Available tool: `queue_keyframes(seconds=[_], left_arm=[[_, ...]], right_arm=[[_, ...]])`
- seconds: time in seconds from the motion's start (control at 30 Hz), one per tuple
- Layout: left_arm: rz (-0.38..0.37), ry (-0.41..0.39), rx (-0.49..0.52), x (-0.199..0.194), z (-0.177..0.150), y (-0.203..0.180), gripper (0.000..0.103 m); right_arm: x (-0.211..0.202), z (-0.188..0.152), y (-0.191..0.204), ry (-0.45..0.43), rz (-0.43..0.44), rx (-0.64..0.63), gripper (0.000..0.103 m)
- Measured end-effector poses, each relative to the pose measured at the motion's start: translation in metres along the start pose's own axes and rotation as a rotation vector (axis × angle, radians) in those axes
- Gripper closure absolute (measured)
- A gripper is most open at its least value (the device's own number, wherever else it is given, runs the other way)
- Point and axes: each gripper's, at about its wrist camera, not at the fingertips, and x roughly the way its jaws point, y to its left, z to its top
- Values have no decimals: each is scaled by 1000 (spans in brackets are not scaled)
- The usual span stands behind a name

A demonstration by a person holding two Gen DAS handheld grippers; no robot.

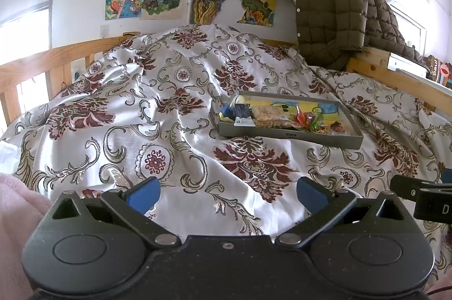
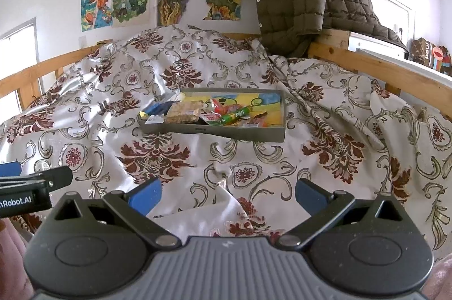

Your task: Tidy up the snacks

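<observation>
A: Nearest the lens, the left gripper (image 1: 227,194) has its blue fingers spread wide with nothing between them, only patterned bedspread (image 1: 175,130). The right gripper (image 2: 228,194) is the same: jaws apart, empty, hovering over cloth.

B: And the snacks?

A: All in the grey tray (image 2: 214,132), well ahead of both claws. From the left one it sits ahead and to the right; from the right one, ahead and slightly left. A cereal bar (image 2: 183,113) lies toward the tray's left, a green tube (image 2: 236,113) near the middle.

B: What worries you?

A: The tray rests on soft, rumpled fabric. I'd judge a push on its near wall could tip or slide it, and the wrappers overlap, so a pinch may drag neighbours along.
</observation>
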Motion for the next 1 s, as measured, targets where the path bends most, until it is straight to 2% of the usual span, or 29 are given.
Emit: queue_keyframes(seconds=[1.0], left_arm=[[2,-2,2,-1,0,0,1]], right_arm=[[0,-2,-1,7,-1,1,0]])
